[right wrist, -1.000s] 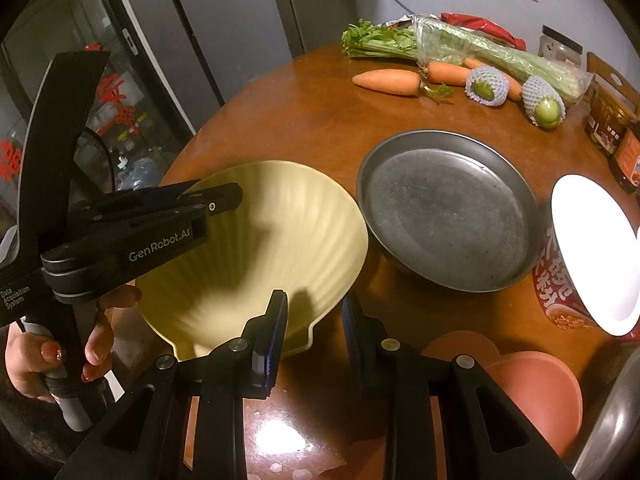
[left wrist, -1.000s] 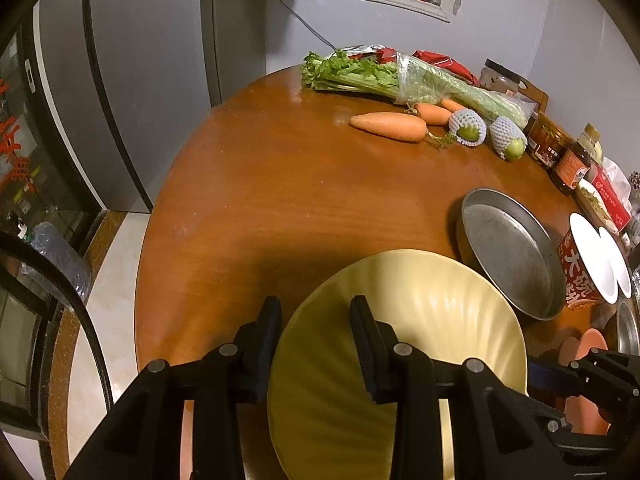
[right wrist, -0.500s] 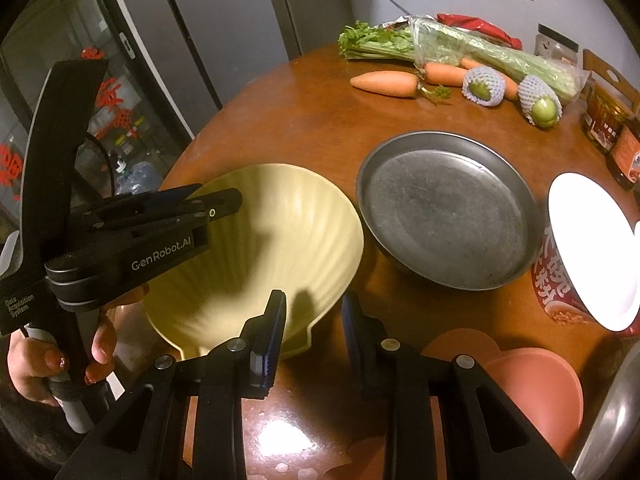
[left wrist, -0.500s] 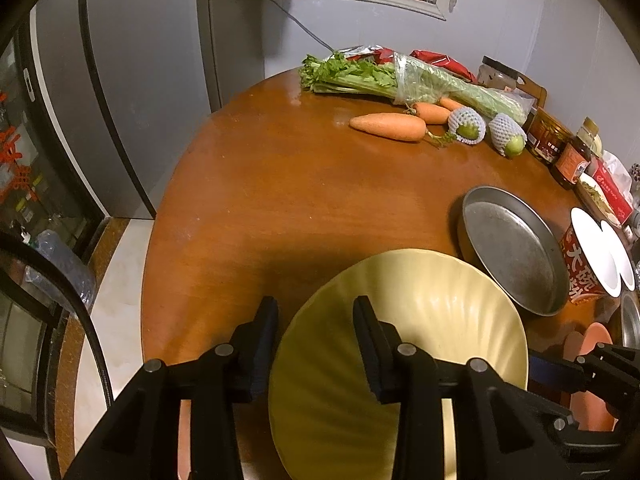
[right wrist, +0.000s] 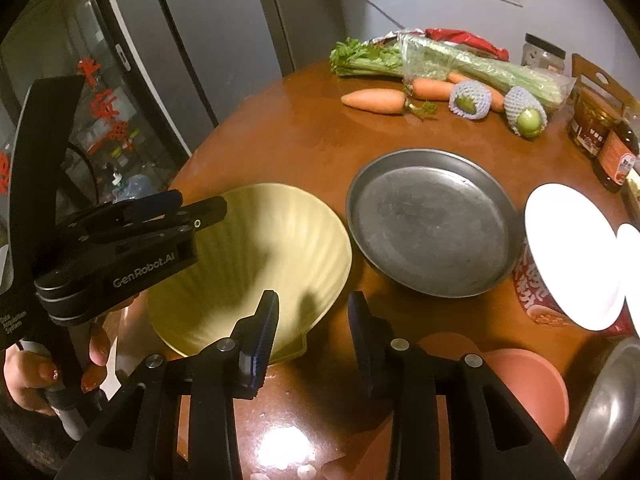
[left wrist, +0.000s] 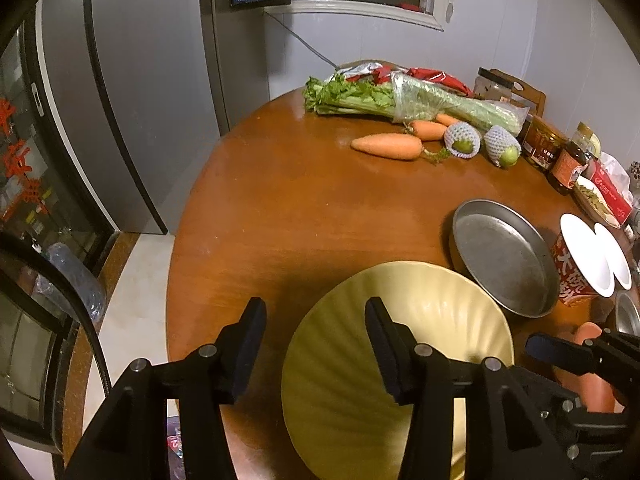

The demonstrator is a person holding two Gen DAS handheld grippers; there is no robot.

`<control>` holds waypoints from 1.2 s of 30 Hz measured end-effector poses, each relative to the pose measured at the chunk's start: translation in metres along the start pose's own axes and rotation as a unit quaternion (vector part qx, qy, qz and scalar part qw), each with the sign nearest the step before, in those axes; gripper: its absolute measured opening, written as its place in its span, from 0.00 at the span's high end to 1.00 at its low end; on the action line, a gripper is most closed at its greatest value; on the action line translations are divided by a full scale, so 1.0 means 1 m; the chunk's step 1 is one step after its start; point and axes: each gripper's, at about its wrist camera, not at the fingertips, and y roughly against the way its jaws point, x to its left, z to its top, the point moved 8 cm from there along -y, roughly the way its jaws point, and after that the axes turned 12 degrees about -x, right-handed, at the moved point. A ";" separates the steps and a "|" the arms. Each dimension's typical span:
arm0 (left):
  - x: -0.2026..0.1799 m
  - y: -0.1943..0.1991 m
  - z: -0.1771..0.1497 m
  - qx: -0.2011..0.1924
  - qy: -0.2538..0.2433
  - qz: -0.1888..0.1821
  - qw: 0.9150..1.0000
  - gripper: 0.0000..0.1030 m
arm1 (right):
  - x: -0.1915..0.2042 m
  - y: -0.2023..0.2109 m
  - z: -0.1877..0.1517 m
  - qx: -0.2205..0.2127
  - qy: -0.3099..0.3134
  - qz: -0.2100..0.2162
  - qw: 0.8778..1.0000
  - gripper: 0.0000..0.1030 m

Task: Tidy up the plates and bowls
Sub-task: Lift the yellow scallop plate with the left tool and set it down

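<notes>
A pale yellow shell-shaped plate (left wrist: pixel 400 344) lies on the round wooden table (left wrist: pixel 300 208) near its front left edge. My left gripper (left wrist: pixel 314 328) straddles the plate's left rim. Its jaws are opening, and the pads stand clear of the rim. My right gripper (right wrist: pixel 312 318) straddles the plate's (right wrist: pixel 256 256) near right corner with its small tab. Those jaws are opening too and do not press on it. A dull metal pan (right wrist: pixel 432 220) sits just right of the plate. A pink plate (right wrist: pixel 532 388) lies at the front right.
Red noodle cups with white lids (right wrist: pixel 568 256) and a steel bowl (right wrist: pixel 608 424) stand at the right. Carrots (left wrist: pixel 388 146), celery (left wrist: pixel 400 100), netted fruit and jars line the far side. A fridge (left wrist: pixel 120 120) stands left of the table. A hand (right wrist: pixel 28 376) holds the left gripper.
Both grippers' jaws have widened from a close hold on the yellow plate's rim. The plate now lies free between them. The left view has tipped up slightly.
</notes>
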 end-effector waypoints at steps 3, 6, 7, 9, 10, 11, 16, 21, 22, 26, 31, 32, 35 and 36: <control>-0.002 0.010 0.003 -0.007 0.000 -0.003 1.000 0.50 | -0.001 0.009 0.003 -0.013 -0.002 -0.003 1.000 0.63; -0.005 0.020 0.005 -0.015 -0.002 -0.006 1.000 0.50 | -0.004 0.017 0.006 -0.024 -0.004 -0.009 1.000 0.63; -0.007 0.024 0.006 -0.018 -0.003 -0.006 1.000 0.50 | -0.005 0.020 0.007 -0.028 -0.005 -0.010 1.000 0.63; -0.009 0.031 0.007 -0.024 -0.005 -0.007 1.000 0.50 | -0.008 0.027 0.008 -0.036 -0.008 -0.013 0.999 0.62; -0.011 0.035 0.007 -0.026 -0.007 -0.007 1.000 0.50 | -0.009 0.030 0.009 -0.040 -0.009 -0.013 0.999 0.62; -0.012 0.038 0.007 -0.028 -0.008 -0.008 1.000 0.50 | -0.010 0.034 0.009 -0.042 -0.010 -0.014 0.999 0.61; -0.023 0.056 0.007 -0.036 -0.013 -0.016 0.999 0.49 | -0.014 0.055 0.010 -0.063 -0.016 -0.017 0.998 0.55; -0.036 0.070 0.007 -0.043 -0.022 -0.026 0.999 0.49 | -0.018 0.072 0.009 -0.078 -0.020 -0.021 0.997 0.55; -0.039 0.074 0.008 -0.046 -0.023 -0.029 0.998 0.49 | -0.019 0.076 0.007 -0.081 -0.021 -0.022 0.996 0.55; -0.050 0.084 0.008 -0.053 -0.027 -0.039 0.997 0.49 | -0.022 0.091 0.004 -0.091 -0.025 -0.025 0.995 0.55; -0.066 0.095 0.004 -0.059 -0.034 -0.050 0.996 0.49 | -0.028 0.108 -0.005 -0.100 -0.028 -0.029 0.994 0.54; -0.070 0.096 0.003 -0.059 -0.035 -0.053 0.996 0.49 | -0.030 0.112 -0.007 -0.102 -0.031 -0.032 0.994 0.54; -0.079 0.098 -0.003 -0.055 -0.039 -0.060 0.996 0.49 | -0.036 0.121 -0.014 -0.105 -0.035 -0.037 0.993 0.54; -0.083 0.099 -0.006 -0.054 -0.042 -0.065 0.996 0.49 | -0.039 0.125 -0.017 -0.105 -0.038 -0.041 0.993 0.54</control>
